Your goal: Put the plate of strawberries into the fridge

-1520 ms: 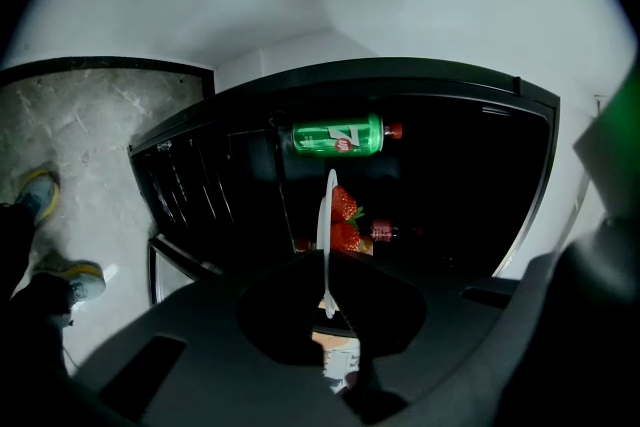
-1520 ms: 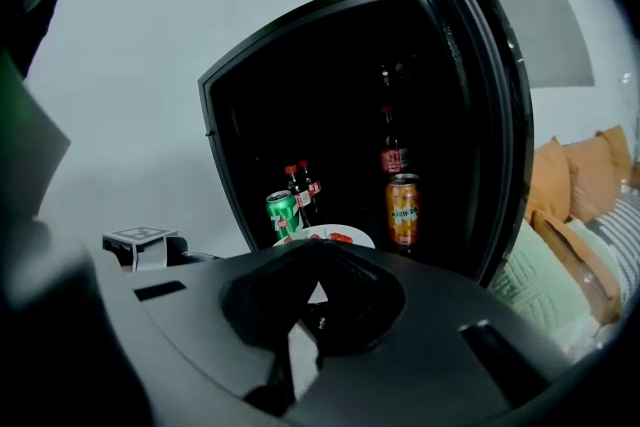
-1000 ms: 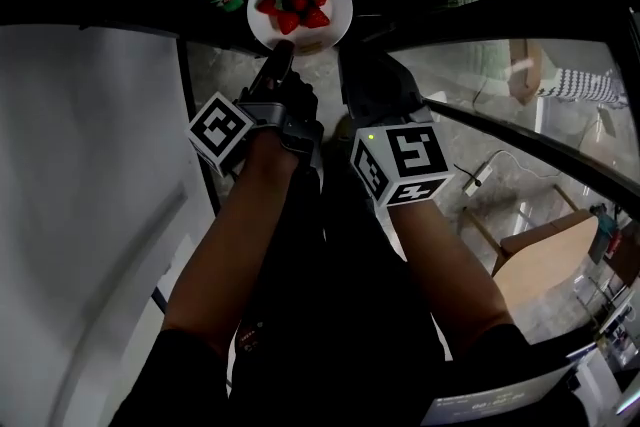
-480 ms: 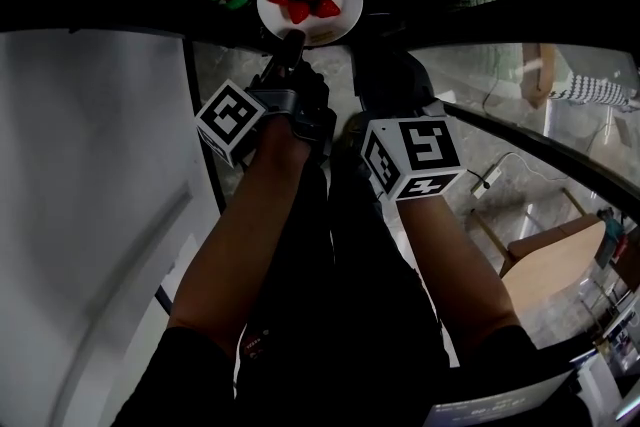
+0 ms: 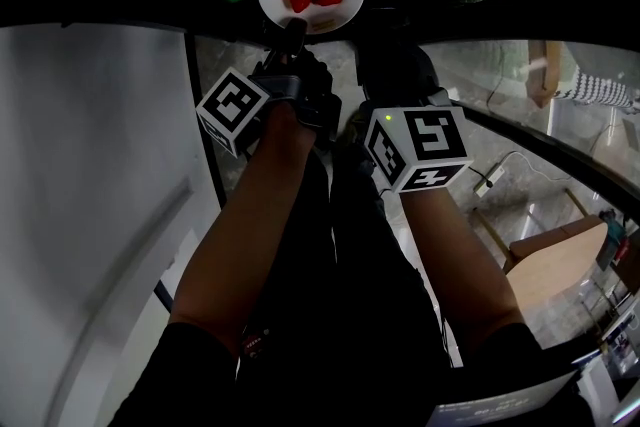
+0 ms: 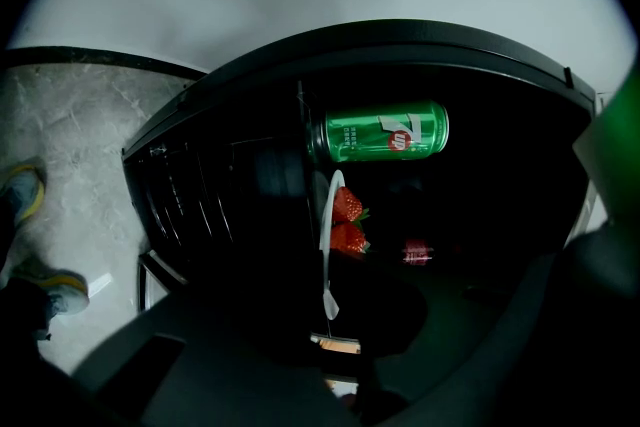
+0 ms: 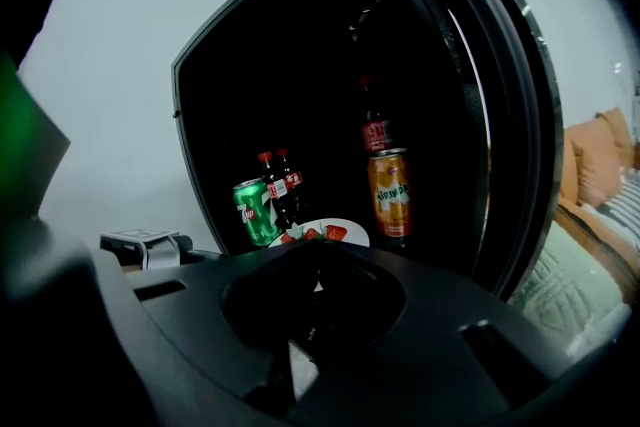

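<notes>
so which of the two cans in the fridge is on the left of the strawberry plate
The green can, going by the right gripper view. It stands just left of the plate, while the orange can stands on the plate's right.

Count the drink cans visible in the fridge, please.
2. A green can stands left of the plate of strawberries, and an orange can stands right of it. More may be hidden in the dark.
</notes>
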